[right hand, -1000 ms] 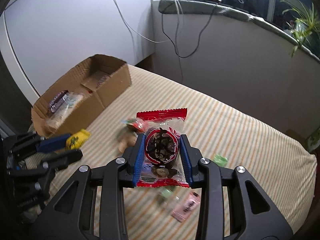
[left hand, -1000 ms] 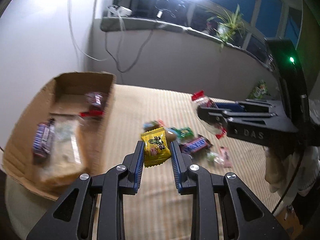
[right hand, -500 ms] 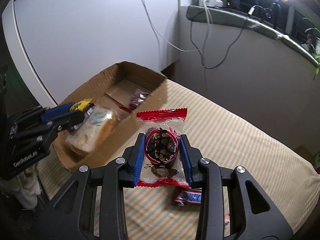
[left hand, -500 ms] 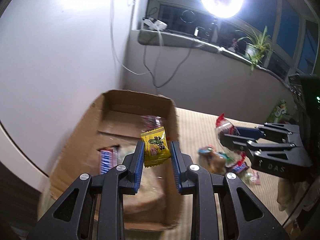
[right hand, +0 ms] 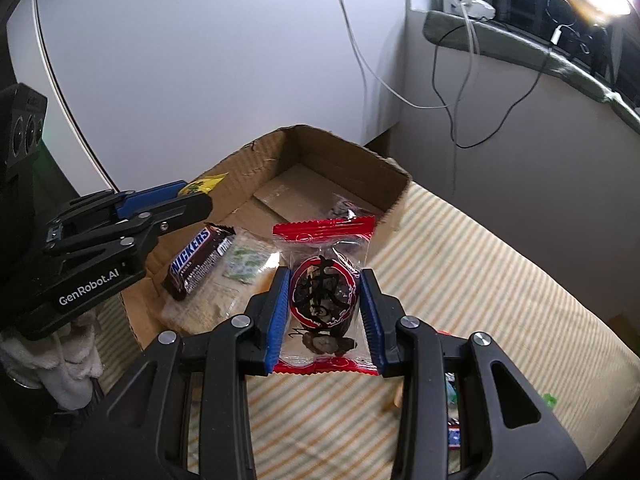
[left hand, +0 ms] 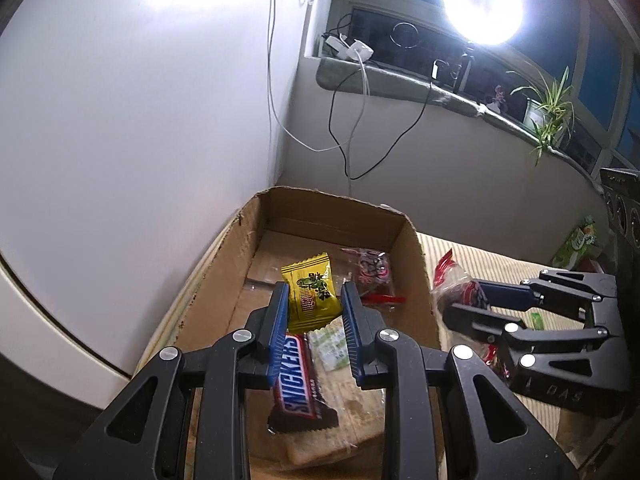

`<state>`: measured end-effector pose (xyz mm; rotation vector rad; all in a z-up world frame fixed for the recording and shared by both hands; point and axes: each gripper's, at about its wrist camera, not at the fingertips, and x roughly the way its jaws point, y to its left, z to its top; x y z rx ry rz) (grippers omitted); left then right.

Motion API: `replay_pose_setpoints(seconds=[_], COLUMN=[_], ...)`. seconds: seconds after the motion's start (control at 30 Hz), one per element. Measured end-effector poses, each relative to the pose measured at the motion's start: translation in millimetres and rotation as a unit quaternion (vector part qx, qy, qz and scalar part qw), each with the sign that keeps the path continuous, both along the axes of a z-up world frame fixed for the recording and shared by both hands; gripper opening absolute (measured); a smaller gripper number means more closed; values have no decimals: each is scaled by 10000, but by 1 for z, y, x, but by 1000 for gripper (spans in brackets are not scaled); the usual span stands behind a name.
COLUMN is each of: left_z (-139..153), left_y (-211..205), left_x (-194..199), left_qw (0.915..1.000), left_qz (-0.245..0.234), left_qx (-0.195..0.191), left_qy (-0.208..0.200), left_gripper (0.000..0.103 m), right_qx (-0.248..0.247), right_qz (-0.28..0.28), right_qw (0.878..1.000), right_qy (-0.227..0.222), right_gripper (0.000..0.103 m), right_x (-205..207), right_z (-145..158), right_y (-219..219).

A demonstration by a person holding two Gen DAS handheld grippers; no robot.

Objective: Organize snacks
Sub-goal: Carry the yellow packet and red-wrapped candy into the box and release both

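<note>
My left gripper (left hand: 314,300) is shut on a yellow snack packet (left hand: 310,296) and holds it over the open cardboard box (left hand: 412,264). In the box lie a Snickers bar (left hand: 298,380), a clear bag of crackers (left hand: 344,412) and a red-trimmed clear packet (left hand: 370,272). My right gripper (right hand: 325,312) is shut on a red-edged clear packet of dark dried fruit (right hand: 325,292), held above the box's near right edge (right hand: 396,204). The left gripper also shows in the right wrist view (right hand: 192,200), at the box's left side.
The box sits on a striped cloth surface (right hand: 480,280) against a white wall. A few loose snacks (right hand: 452,436) lie on the cloth behind my right gripper. Cables (left hand: 352,132) hang from the window ledge beyond the box.
Both grippers have moved left from the snack pile to the cardboard box, each still holding its packet. The left one is now over the box's inside.
</note>
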<state>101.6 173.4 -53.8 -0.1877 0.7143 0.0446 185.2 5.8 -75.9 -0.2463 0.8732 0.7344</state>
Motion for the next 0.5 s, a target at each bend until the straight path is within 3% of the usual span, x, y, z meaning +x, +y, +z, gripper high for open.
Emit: replay_pose_setpoints(seconds=[0.27,0.4,0.5], left_z=[-1,0,1], left_y=[6,9,10], left_x=[4,5,5], left_qw=[10000,9999,9999], left_qz=[33,92,137], left_qx=[-24,-41,-38], left_qy=[-4,-14,-33], left_gripper=[25,30,48], right_qx=[-14,-11,42], right_qz=[133,147,176], right_qw=[9999,9999,9998], right_qy=[47,29,8], right_gripper=[36,37,55], right_x=[3,3,1], right_z=[-4,-3,-1], right_y=[15,19,19])
